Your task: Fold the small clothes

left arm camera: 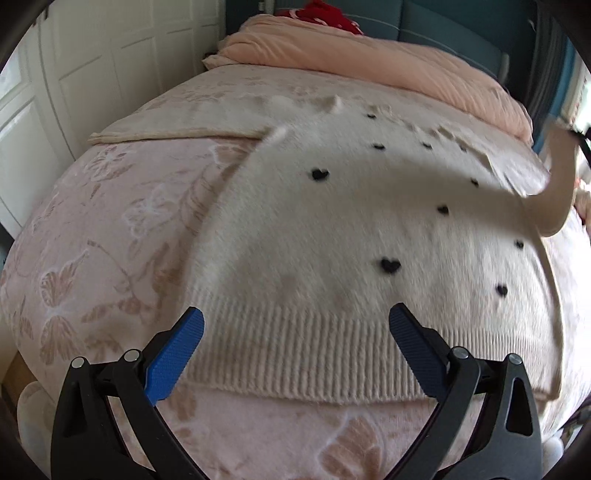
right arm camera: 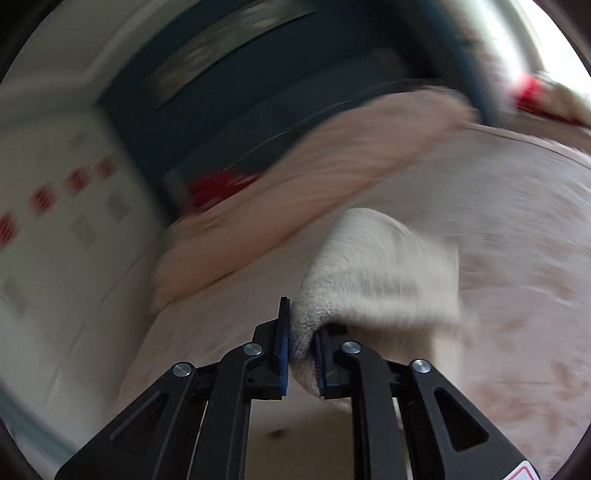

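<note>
A cream knit sweater [left arm camera: 351,229] with small black hearts lies spread on the pink bed, its ribbed hem [left arm camera: 306,354] nearest me. My left gripper [left arm camera: 295,332] is open and empty, its blue pads just above the hem. One sleeve [left arm camera: 561,184] is lifted off the bed at the far right. In the blurred right wrist view, my right gripper [right arm camera: 301,339] is shut on that sleeve's cream fabric [right arm camera: 373,273], held above the bed.
The pink floral bedspread [left arm camera: 92,229] covers the bed. A folded peach duvet [left arm camera: 369,62] lies at the far end, with a red item [left arm camera: 328,13] behind it. White cupboard doors [left arm camera: 74,66] stand to the left. A blue headboard [right arm camera: 258,110] is behind.
</note>
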Tool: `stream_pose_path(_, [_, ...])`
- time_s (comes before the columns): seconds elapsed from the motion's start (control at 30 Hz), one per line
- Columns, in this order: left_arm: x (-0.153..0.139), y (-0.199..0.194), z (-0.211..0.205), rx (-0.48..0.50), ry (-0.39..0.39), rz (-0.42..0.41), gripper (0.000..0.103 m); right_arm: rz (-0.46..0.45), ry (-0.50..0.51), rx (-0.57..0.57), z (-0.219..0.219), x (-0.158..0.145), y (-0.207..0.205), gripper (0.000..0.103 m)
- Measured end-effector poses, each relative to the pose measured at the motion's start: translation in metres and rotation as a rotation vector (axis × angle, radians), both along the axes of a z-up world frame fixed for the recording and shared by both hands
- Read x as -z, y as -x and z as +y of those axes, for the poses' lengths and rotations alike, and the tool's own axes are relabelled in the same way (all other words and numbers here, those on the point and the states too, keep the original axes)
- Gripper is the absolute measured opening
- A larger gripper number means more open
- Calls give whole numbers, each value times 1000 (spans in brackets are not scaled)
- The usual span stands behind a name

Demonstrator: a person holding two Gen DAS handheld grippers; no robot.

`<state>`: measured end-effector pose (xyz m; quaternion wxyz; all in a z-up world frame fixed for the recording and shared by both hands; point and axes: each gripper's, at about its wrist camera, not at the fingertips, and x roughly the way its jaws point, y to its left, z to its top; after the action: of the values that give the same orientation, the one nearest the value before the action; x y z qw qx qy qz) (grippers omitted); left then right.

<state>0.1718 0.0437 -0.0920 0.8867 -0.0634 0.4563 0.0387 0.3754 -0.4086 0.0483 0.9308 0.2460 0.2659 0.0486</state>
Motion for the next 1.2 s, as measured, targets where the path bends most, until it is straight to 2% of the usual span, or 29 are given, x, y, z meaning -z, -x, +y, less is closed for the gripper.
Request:
stream_pose_path(0.03, [-3,-3,3,-8,10,-7,98,13,21,-99,42,0,-13,28])
stream_pose_path(0.07, [-7,-7,6,-13,36,-14,98,39,34,-182,79,6,-23,53])
stream_pose_path(0.1, [-10,-12,9,-12,64,-17,98,71,59,-250,115,17,-31,64])
stream_pose_path(0.17, [-18,-28,14,-1,138,-28,98,126,111,-317,163,45,-33,66])
stream_pose_path(0.27, [-27,-62,20,19,233,-45,98,185,92,-315,169,77,-14,66])
stream_pose_path(0.37, [-24,-113,24,29,340,-52,98,243,36,-214,137,103,21,67])
stream_pose_path(0.47, [-8,-174,24,7,423,-33,98,316,-47,-67,74,126,36,68])
stream_pose_path(0.53, [5,-210,20,-39,465,-12,98,351,-163,24,34,141,46,69])
stream_pose_path(0.6, [23,-246,11,-78,533,16,98,353,-241,60,22,152,61,69])
stream_pose_path(0.67, [45,-277,4,-131,584,72,98,356,-286,87,13,162,57,69])
stream_pose_path(0.73, [64,-298,-1,-201,594,130,97,349,-343,109,3,172,55,69])
stream_pose_path(0.77, [64,-303,-4,-246,575,108,97,341,-375,133,-1,175,51,69])
stream_pose_path(0.8, [58,-306,-8,-255,548,78,87,333,-393,149,-2,177,46,70])
stream_pose_path(0.83, [55,-310,-12,-243,530,65,52,326,-413,166,-4,178,42,70])
stream_pose_path(0.87, [50,-317,-18,-216,484,71,38,322,-423,178,-4,177,39,67])
stream_pose_path(0.9, [46,-320,-21,-210,449,75,23,320,-426,189,-5,177,33,50])
stream_pose_path(0.93, [41,-321,-20,-208,442,60,16,323,-412,195,-5,175,30,32])
stream_pose_path(0.97, [34,-318,-13,-209,466,30,15,313,-411,184,-6,170,28,9])
stream_pose_path(1.0, [26,-312,-3,-209,509,-8,14,271,-420,180,-10,166,34,9])
stream_pose_path(1.03, [23,-306,2,-208,529,-26,0,227,-409,180,-11,159,39,8])
stream_pose_path(1.07, [18,-295,12,-203,553,-82,0,201,-383,182,-14,155,42,8])
stream_pose_path(1.1, [15,-289,19,-208,538,-111,0,191,-307,203,-16,152,49,7])
stream_pose_path(1.13, [23,-283,23,-218,481,-98,0,233,-267,223,-19,162,51,7])
stream_pose_path(1.17, [36,-284,27,-211,461,-54,0,289,-256,241,-23,175,51,6])
stream_pose_path(1.2, [56,-285,28,-212,432,23,0,356,-282,268,-31,198,55,2])
